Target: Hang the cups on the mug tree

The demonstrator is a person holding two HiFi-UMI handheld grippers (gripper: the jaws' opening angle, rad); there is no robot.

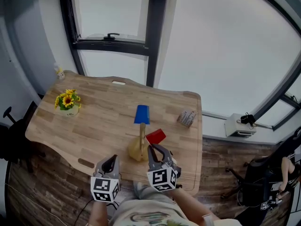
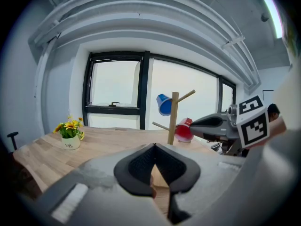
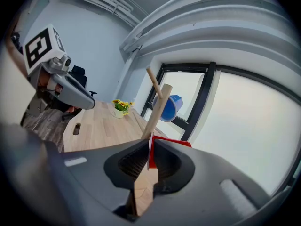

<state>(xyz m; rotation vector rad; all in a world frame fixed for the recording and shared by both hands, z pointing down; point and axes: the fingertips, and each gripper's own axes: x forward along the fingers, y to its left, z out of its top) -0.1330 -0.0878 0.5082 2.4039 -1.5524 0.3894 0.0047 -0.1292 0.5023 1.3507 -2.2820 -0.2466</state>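
The wooden mug tree [image 1: 141, 136] stands near the table's front edge, with a blue cup [image 1: 142, 114] hanging on an upper peg. My right gripper [image 1: 153, 148] is shut on the rim of a red cup [image 1: 155, 136], held just right of the tree's pole. In the right gripper view the red cup's wall [image 3: 151, 155] is pinched between the jaws, with the pole [image 3: 157, 109] and the blue cup [image 3: 170, 107] close ahead. My left gripper [image 1: 112, 160] hovers left of the tree's base, shut and holding nothing [image 2: 154, 146]. Its view shows the tree [image 2: 173, 119] and the red cup [image 2: 184, 130].
A pot of yellow flowers [image 1: 68, 102] stands at the table's left side. A small striped box [image 1: 186, 118] lies near the right edge. The wooden table [image 1: 103, 107] backs onto a window; office chairs stand on the floor at both sides.
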